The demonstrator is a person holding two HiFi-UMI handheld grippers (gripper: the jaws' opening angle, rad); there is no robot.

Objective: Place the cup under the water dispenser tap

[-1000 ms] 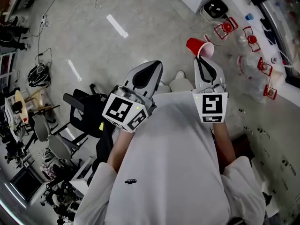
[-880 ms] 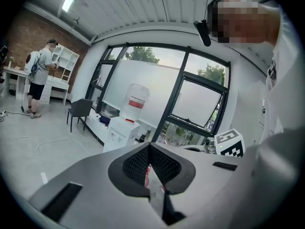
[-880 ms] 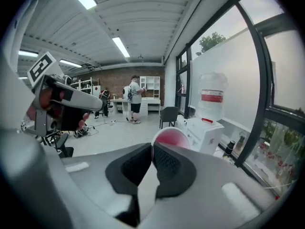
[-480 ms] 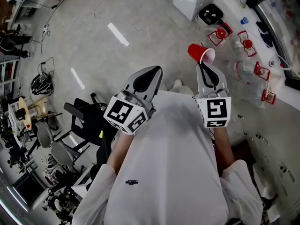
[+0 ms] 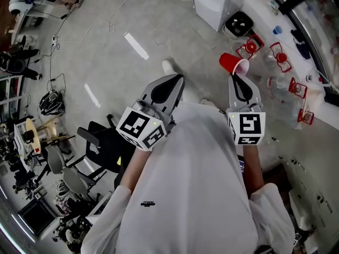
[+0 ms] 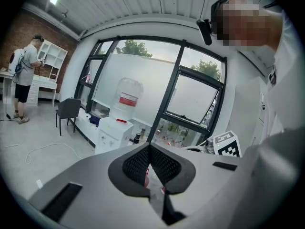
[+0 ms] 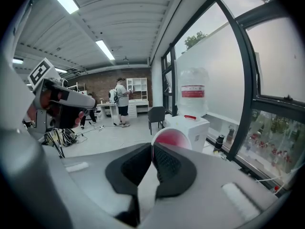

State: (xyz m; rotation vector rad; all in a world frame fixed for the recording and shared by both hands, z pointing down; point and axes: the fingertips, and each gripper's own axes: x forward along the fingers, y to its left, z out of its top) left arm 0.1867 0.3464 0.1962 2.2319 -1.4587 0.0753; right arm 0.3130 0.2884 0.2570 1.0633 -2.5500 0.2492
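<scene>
A red cup with a white inside is held by its rim in my right gripper, which is shut on it, mouth turned toward me. The white water dispenser stands ahead at the top of the head view. Its clear bottle with a red label sits on a white cabinet just beyond the cup. My left gripper is shut with nothing in it, level with the right one. The dispenser also shows in the left gripper view. I cannot make out the tap.
Several clear water jugs with red handles lie on the floor at the right, next to a black box. A black office chair is at my left. Cables trail over the floor. A person stands at a far desk.
The person has stepped forward, one shoe now showing ahead. Both grippers and the cup have come closer to the dispenser. Both grippers stay shut.
</scene>
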